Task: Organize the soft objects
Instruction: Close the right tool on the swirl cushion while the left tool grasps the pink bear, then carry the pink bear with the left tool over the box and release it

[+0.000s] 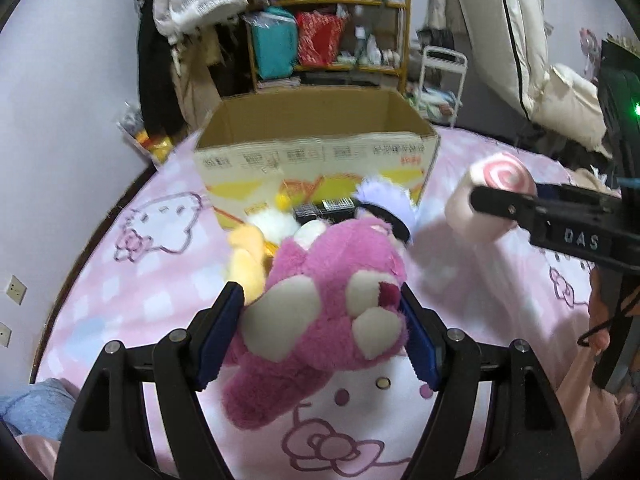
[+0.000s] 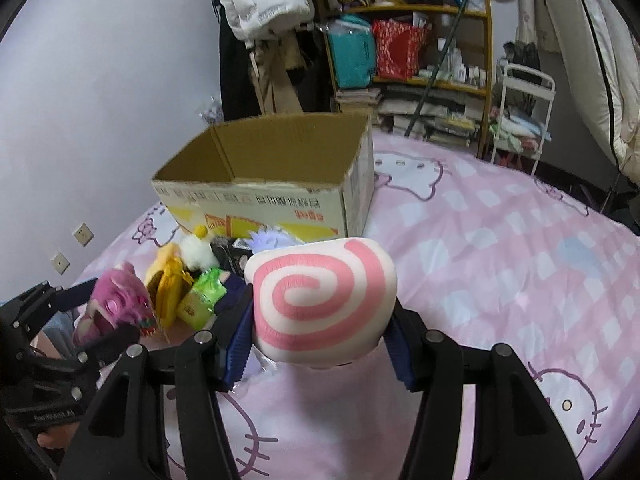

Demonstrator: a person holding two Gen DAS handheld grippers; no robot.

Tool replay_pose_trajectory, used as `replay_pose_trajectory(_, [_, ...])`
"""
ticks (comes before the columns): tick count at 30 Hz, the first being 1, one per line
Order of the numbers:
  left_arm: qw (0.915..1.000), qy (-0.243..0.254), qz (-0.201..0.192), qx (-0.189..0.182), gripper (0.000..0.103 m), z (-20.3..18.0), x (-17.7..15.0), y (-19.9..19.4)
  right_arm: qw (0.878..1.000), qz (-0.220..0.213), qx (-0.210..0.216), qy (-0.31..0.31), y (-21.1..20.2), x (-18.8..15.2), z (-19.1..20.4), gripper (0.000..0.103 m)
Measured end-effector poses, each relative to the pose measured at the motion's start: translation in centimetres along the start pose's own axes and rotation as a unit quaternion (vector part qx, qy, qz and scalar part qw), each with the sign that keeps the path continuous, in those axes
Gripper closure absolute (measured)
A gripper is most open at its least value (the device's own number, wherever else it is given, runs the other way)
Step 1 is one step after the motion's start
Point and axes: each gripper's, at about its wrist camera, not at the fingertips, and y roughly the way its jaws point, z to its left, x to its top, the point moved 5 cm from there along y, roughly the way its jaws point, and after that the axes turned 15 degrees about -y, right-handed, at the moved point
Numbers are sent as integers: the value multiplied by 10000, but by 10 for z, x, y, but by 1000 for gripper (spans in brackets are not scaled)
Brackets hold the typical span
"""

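Clamping a pink plush bear (image 1: 320, 312) between its blue pads, the left gripper (image 1: 322, 332) is holding the toy lifted clear of the bed, the bear's pale paws facing the camera and its body hanging below the fingers. Alongside, the right gripper (image 2: 320, 320) is squeezing a swirl-patterned roll cushion (image 2: 324, 300) across its sides, the pink spiral end turned toward the lens. Both toys are apparently being carried this way so they can be dropped into the cardboard box (image 2: 260, 184), which is standing open-topped on the bed just ahead; nothing can be seen inside it from either view.

Between the grippers and the box, more soft things are waiting in a loose heap: a yellow plush (image 2: 170, 292), a white fluffy toy (image 2: 196, 254), a lilac furry piece (image 1: 384, 196) and a green packet (image 2: 204, 296), all lying close against the box's front.

Underneath, a pink checked cat-print bedsheet (image 2: 500, 248) is covering the bed, giving a soft landing for anything that slips. Beyond the box, a cluttered wooden shelf (image 1: 404, 32) is holding a teal bag and a red bag, with a white puffer jacket (image 1: 192, 0) hanging to its left against a pale wall.
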Motion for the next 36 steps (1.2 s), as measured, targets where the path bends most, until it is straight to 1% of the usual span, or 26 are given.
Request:
replay_pose_trajectory(3, [9995, -93, -301, 42, 29, 7, 9, -9, 9999, -117, -44, -48, -5, 3, 2, 42])
replay_pose_trajectory(5, [9982, -145, -575, 52, 29, 11, 17, -18, 9997, -209, -101, -88, -10, 5, 3, 42])
replay_pose_trajectory(9, [9950, -245, -966, -15, 29, 15, 30, -33, 9977, -648, -171, -19, -26, 14, 4, 42])
replay_pose_trajectory(11, [9932, -234, -1140, 2, 29, 15, 38, -39, 9969, -756, -207, -20, -30, 17, 4, 42])
replay_pose_trajectory(15, [9909, -174, -1331, 18, 29, 12, 52, -48, 9961, -861, -162, 32, -36, 23, 5, 42])
replay_pose_trajectory(17, [9896, -136, -1429, 22, 29, 11, 60, -53, 9955, -917, -230, -14, -40, 28, 6, 42])
replay_pose_trajectory(21, [9871, -140, -1598, 6, 29, 11, 77, -61, 9936, -1094, -286, -64, -46, 44, 6, 42])
replay_pose_trajectory(28, [9809, -2, -1943, 24, 29, 5, 113, -66, 9910, -1264, -411, -135, -46, 74, 6, 42])
replay_pose_trajectory(31, [9777, -87, -2098, -89, 29, 3, 128, -67, 9889, -1411, -457, -106, -44, 88, 2, 42])
replay_pose_trajectory(34, [9761, -103, -2167, -93, 29, 1, 142, -63, 9862, -1561, -543, -37, -40, 100, -2, 42])
replay_pose_trajectory(36, [9757, -94, -2189, -98, 29, 0, 151, -60, 9824, -1782, -550, -25, -41, 106, -3, 42])
